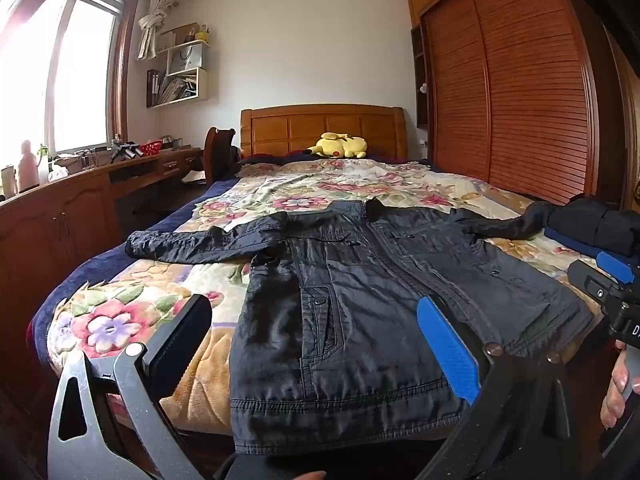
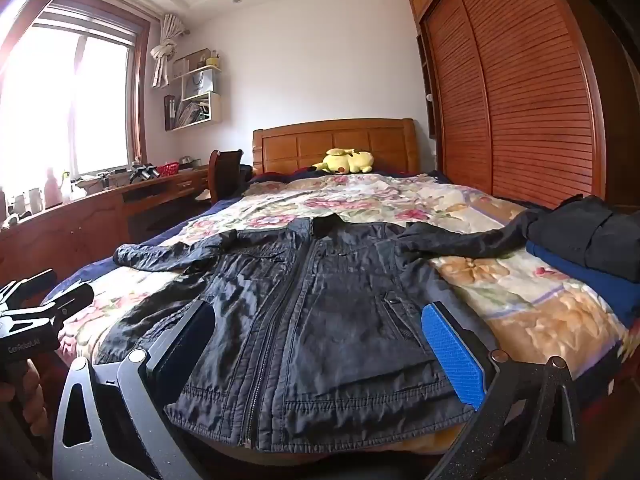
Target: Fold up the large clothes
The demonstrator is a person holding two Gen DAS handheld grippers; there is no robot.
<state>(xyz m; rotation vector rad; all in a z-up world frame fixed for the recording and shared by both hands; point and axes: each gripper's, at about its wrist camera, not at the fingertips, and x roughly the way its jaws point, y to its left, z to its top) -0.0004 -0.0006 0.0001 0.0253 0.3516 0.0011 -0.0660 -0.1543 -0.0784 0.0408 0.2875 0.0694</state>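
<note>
Jacket [image 1: 360, 300] hem running off the bed [image 1: 132, 320] edge, lying flat, zipped, sleeves spread, both grippers' [image 1: 316, 344] [image 2: 324, 352] fingers hovering spread, pinching nothing.

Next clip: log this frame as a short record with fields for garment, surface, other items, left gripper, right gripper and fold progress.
garment: dark jacket, front up, zipped, both sleeves spread out sideways
surface: bed with floral blanket
other items: folded clothes stack at the bed's right edge; yellow plush toy by the headboard
left gripper: open, above the hem, holding nothing
right gripper: open, above the hem, holding nothing
fold progress: not yet begun
</note>
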